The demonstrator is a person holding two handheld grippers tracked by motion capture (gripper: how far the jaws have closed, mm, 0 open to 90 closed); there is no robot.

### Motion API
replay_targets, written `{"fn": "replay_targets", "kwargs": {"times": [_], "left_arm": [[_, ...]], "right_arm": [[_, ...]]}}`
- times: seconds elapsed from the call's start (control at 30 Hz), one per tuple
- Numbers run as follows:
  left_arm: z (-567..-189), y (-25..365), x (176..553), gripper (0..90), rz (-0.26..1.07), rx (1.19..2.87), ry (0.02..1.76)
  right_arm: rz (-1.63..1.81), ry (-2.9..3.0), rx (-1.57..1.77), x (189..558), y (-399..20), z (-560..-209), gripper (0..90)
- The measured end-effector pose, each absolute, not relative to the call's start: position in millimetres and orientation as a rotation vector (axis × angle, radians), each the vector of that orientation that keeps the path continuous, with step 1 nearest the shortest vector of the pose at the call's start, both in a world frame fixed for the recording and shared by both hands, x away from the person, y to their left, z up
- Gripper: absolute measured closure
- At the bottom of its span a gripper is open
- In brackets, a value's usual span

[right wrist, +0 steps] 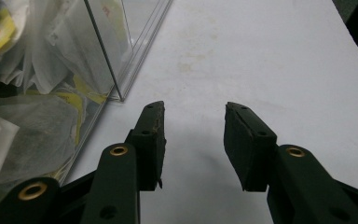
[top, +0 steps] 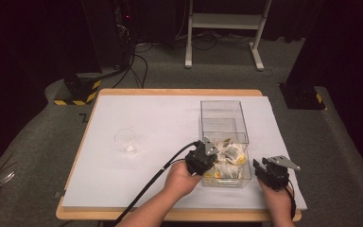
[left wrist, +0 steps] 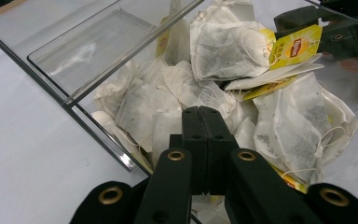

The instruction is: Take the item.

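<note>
A clear plastic box (top: 221,112) stands on the right half of the white-covered table, its near end heaped with tea bags (top: 230,158). My left gripper (top: 204,157) reaches into that near end. In the left gripper view its jaws (left wrist: 201,113) are pressed together, with their tips down among the white tea bags (left wrist: 223,52) beside a yellow tag (left wrist: 294,46). Whether they pinch a bag's edge I cannot tell. My right gripper (top: 266,173) rests just right of the box. It stands open (right wrist: 193,119) over bare white cover, with the box wall (right wrist: 121,56) to its left.
A small clear cup (top: 125,140) sits on the left half of the white cover (top: 170,118). A black cable (top: 158,175) trails from the left gripper toward the table's near edge. Beyond the table, a white metal stand (top: 224,21) and cables lie on the floor.
</note>
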State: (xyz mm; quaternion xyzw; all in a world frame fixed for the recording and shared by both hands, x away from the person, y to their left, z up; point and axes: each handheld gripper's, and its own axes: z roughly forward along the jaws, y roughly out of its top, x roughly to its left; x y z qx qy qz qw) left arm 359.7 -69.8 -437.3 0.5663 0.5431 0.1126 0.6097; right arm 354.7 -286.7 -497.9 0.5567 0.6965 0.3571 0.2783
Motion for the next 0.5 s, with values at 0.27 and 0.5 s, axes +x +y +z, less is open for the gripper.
{"fn": "replay_targets", "kwargs": {"times": [0.27, 0.5], "left_arm": [[-436, -56, 359, 90.0, 0.26, 1.382, 1.181], [-432, -44, 357, 90.0, 0.274, 1.421, 1.106]], "right_arm": [[0.959, 1.868, 1.495, 355, -287, -498, 58.4], [0.956, 1.868, 1.494, 355, -286, -498, 58.4]]}}
